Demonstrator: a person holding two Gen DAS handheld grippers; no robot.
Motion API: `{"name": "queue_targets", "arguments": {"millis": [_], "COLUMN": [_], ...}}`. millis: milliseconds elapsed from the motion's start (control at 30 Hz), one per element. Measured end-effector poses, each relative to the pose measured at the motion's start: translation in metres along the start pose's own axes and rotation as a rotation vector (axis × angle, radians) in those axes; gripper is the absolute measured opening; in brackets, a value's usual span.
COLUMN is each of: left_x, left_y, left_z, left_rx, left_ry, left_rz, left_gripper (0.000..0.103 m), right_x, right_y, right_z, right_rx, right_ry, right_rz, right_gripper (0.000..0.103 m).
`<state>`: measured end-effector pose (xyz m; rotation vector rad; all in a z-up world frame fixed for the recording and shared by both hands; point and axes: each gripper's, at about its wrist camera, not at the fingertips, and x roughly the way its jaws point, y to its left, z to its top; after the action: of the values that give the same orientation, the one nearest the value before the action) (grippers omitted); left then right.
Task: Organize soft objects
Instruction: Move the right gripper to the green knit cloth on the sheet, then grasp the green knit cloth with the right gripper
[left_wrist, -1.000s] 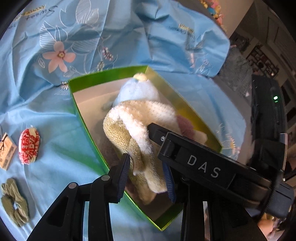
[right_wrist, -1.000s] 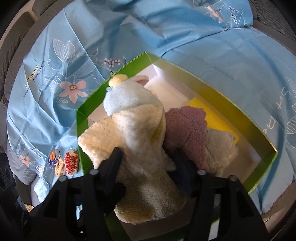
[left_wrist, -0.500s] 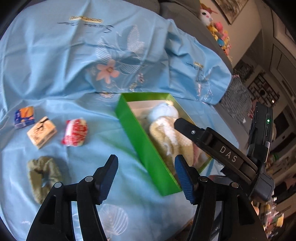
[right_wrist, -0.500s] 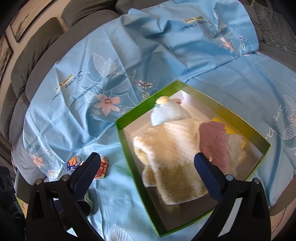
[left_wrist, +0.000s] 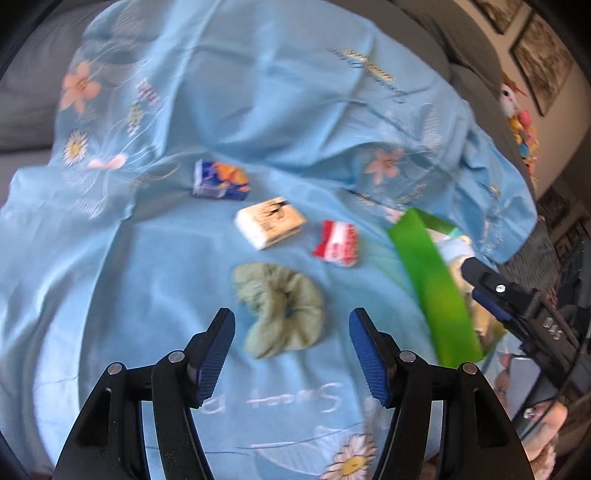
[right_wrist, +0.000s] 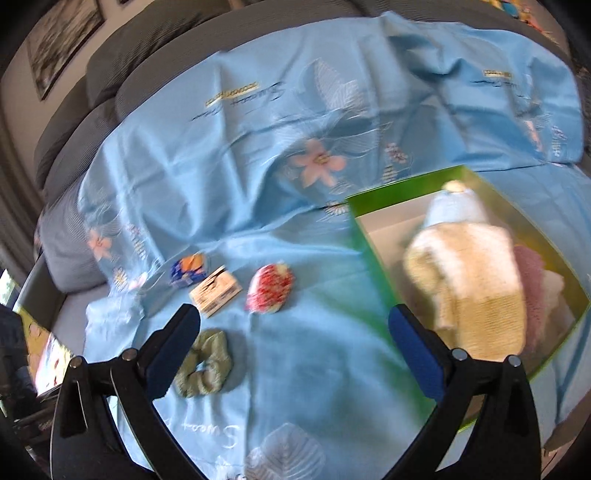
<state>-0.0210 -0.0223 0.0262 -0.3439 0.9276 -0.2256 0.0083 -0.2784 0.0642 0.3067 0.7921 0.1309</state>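
While both pairs of fingers stand spread with nothing between them, the soft things lie in a loose row on the blue floral sheet draped over a grey sofa. From the left: a blue-and-orange packet, a white packet, and a red-and-white packet, with a sage-green scrunchie nearer, just ahead of the left gripper. At the right sits the green box, holding a cream knitted cloth, a pale blue piece and a pink one. The right gripper hangs over bare sheet beside the box.
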Motion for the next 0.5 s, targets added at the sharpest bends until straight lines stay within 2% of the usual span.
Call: {"name": "queue_targets", "arguments": {"millis": [133,233,433,500], "left_x": [0.013,0.025,0.032,0.037], "left_y": [0.027,0.037,0.030,0.025], "left_z": [-0.014,-0.019,-0.020,-0.020], "left_rx": [-0.037,-0.078,-0.067,-0.049], "left_ry": [0.003,0.022,-0.010,-0.016], "left_rz": [0.049,0.078,0.007,0.013], "left_gripper": [0.064,0.064,0.064,0.065], "right_x": [0.026,0.049,0.093,0.104], "right_y": [0.028,0.047,0.067,0.070], "right_z": [-0.013,-0.023,-0.036,-0.037], "right_rx": [-0.061,-0.105,-0.144,-0.140], "right_ry": [0.064,0.117,0.248,0.274], "right_rz": [0.039,0.062,0.097,0.114], "right_gripper": [0.101,0.097,0.066,0.051]}}
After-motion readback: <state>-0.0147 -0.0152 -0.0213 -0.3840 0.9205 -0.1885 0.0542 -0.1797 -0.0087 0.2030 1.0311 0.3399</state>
